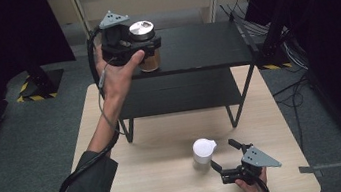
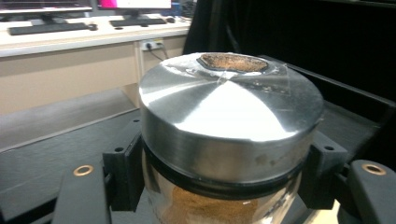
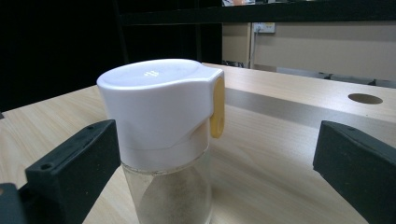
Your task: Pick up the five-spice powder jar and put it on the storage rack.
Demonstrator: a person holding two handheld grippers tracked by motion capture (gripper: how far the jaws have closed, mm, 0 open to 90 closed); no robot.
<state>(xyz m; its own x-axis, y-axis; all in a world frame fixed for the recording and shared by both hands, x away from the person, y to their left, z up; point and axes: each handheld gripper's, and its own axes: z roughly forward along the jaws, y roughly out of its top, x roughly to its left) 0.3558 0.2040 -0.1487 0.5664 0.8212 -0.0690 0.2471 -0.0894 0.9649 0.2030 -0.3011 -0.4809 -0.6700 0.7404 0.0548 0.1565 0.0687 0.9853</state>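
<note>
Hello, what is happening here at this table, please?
A person works with two claws. The left claw is shut on a jar of brown powder with a metal lid, holding it at the black shelf. The right claw is open around a white-capped bottle standing on the wooden table, not gripping it.

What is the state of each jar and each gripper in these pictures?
Glass jar with round steel lid: lid on, brown powder inside, gripped above the black shelf.
Clear jar with white plastic cap: cap closed, upright on the wooden table, not gripped.
Left gripper: shut on the steel-lidded jar.
Right gripper: open, one jaw on each side of the white-capped jar.
</note>
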